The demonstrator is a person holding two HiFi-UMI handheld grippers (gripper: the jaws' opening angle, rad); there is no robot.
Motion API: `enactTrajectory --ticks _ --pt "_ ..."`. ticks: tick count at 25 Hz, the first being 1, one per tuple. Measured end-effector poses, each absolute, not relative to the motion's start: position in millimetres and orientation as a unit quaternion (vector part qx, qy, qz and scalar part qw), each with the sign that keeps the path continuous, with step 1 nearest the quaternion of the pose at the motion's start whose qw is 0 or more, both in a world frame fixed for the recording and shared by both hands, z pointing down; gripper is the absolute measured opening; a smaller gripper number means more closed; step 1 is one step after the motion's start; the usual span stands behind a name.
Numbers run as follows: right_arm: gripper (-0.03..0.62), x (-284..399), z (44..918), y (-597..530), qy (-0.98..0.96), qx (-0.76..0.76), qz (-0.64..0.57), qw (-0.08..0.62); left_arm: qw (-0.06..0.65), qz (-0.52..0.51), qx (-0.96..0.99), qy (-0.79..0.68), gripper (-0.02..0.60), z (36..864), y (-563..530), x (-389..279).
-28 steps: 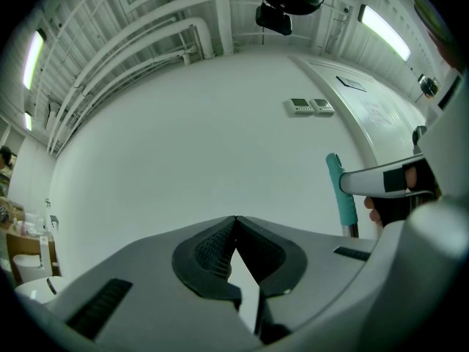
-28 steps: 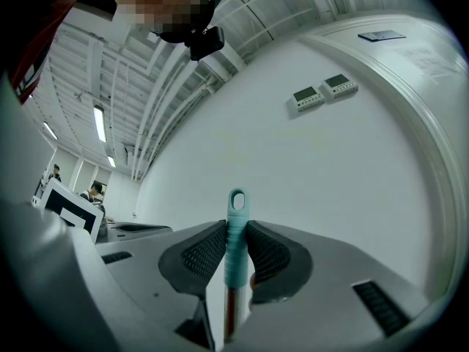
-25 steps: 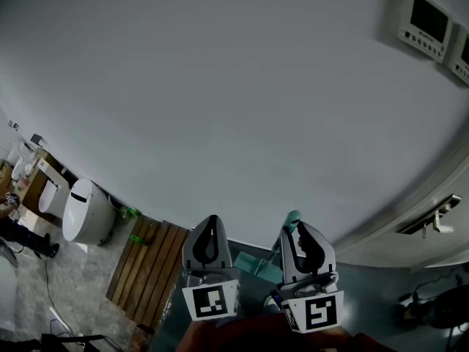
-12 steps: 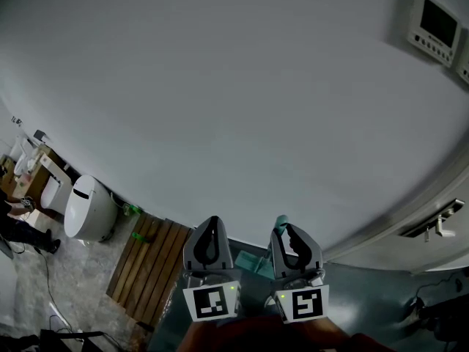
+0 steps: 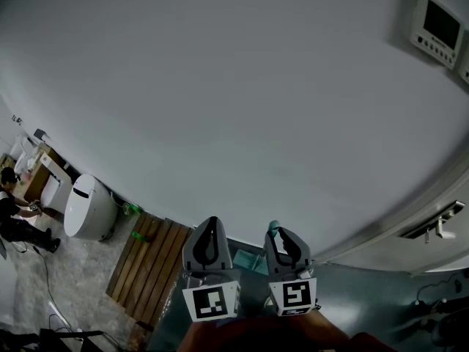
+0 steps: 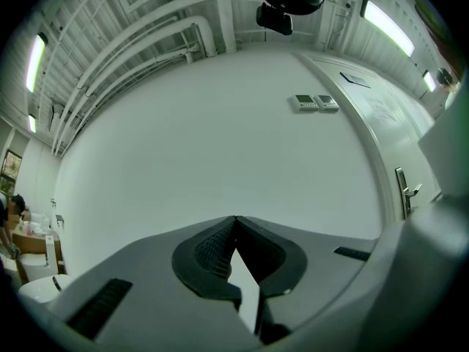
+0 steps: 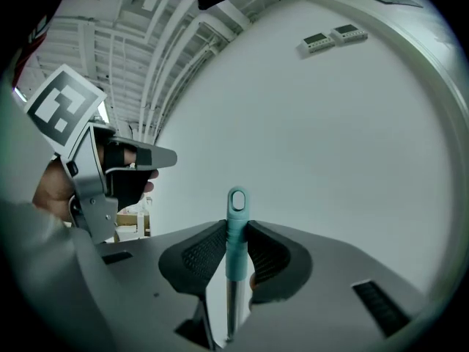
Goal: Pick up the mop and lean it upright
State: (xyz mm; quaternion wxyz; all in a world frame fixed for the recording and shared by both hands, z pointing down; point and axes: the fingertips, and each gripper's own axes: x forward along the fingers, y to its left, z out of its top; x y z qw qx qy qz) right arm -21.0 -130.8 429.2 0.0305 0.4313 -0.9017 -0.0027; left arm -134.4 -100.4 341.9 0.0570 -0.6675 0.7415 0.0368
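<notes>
The mop's teal handle end [image 7: 236,200], with a hanging loop, stands upright between the pads of my right gripper [image 7: 236,224], which is shut on it. The metal shaft [image 7: 231,299] runs down below the jaws. In the head view the handle tip [image 5: 274,228] pokes out above my right gripper [image 5: 283,237], and part of the teal mop head [image 5: 245,259] shows on the floor between the two grippers. My left gripper [image 5: 211,229] is just to the left, shut and holding nothing, its fingertips [image 6: 234,220] meeting in its own view.
A plain white wall fills most of the view. A white toilet [image 5: 86,210] and a wooden slat platform [image 5: 150,266] lie at the lower left. Wall control panels [image 5: 440,22] hang at the upper right, above a door handle [image 5: 440,228]. A person [image 5: 11,215] stands far left.
My right gripper has carried the mop handle leftward, closer to my left gripper. The left gripper has stayed put.
</notes>
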Motion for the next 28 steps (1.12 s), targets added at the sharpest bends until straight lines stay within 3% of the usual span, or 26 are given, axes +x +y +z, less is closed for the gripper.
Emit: enactTrajectory --ticks 10,28 --pt "0.101 -26.2 484.3 -138.8 -0.899 0.429 0.026 0.084 0.051 0.032 -0.667 0.742 0.014 348.0 -103.4 -132.5" --pt "0.101 -39.3 490.5 -163.0 -0.895 0.438 0.014 0.086 0.054 0.024 -0.665 0.744 0.014 352.5 -106.6 -137.0"
